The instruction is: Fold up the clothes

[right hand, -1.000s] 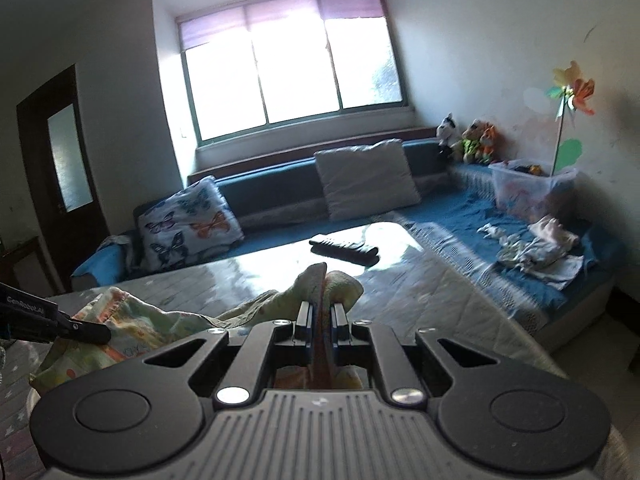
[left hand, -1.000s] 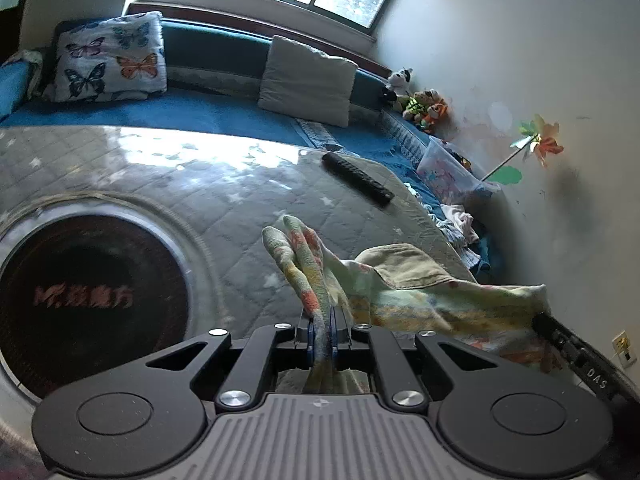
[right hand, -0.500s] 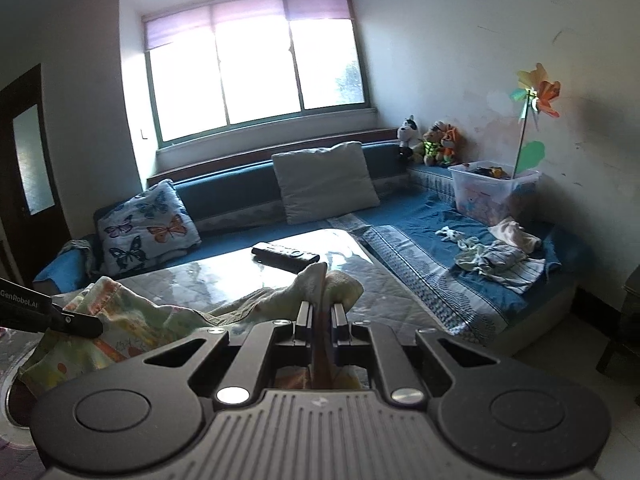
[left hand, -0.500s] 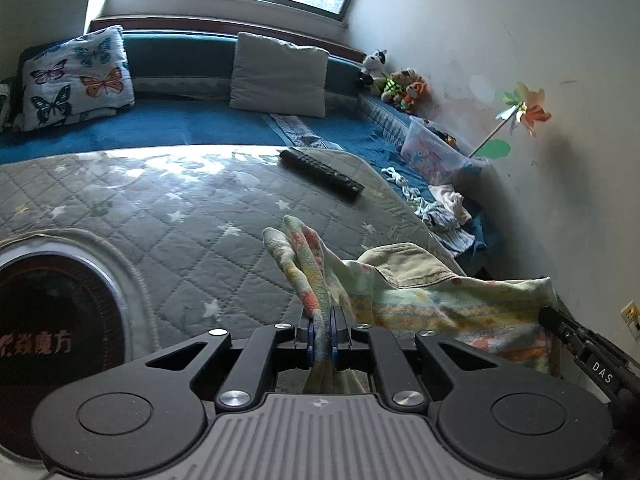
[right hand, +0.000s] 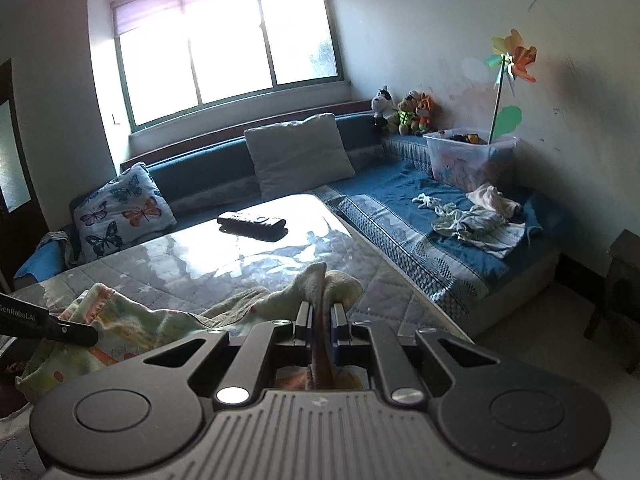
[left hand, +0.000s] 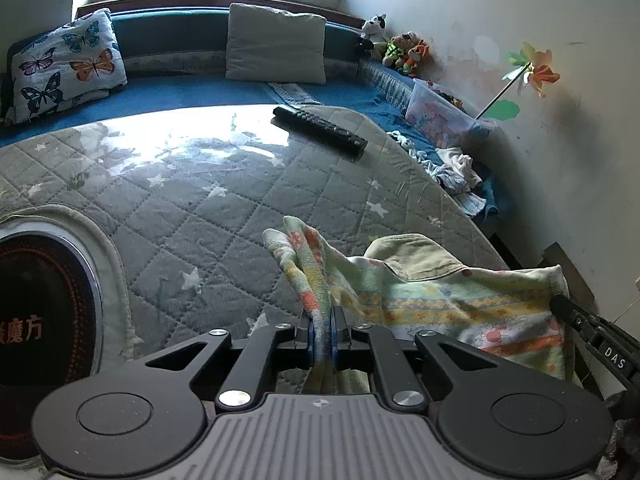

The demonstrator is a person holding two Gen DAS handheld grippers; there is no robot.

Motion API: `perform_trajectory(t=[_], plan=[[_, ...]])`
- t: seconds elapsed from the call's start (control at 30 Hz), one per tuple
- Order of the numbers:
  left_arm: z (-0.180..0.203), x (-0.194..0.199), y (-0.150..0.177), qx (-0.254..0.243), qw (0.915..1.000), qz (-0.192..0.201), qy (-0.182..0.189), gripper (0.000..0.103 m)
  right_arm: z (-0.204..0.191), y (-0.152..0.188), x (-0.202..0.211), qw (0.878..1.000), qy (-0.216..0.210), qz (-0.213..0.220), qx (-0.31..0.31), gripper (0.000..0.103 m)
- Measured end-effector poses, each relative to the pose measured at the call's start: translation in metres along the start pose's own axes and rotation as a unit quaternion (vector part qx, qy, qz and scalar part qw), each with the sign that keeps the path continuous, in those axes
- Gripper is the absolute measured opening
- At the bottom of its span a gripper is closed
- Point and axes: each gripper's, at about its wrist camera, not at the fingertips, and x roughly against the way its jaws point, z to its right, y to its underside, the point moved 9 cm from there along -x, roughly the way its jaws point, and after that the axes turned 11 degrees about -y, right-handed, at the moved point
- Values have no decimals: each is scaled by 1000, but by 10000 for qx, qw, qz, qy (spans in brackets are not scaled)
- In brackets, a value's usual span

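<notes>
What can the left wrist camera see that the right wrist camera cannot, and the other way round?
Only the left view shows the dark round panel with red characters set into the quilted table cover. Only the right view shows the whole window and a dark door. Both show the pastel garment pinched in each gripper, the remote, the butterfly pillow, and the pinwheel.

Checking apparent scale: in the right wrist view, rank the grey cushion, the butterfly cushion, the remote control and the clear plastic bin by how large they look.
1. grey cushion
2. butterfly cushion and clear plastic bin, too alike to separate
3. remote control
</notes>
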Motion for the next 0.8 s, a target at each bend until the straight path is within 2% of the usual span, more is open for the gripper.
perform_trajectory(t=[0.8], plan=[[-18, -28, 24, -104, 9991, -337, -243, 9, 26, 28, -15, 9983, 337, -395, -265, 8]])
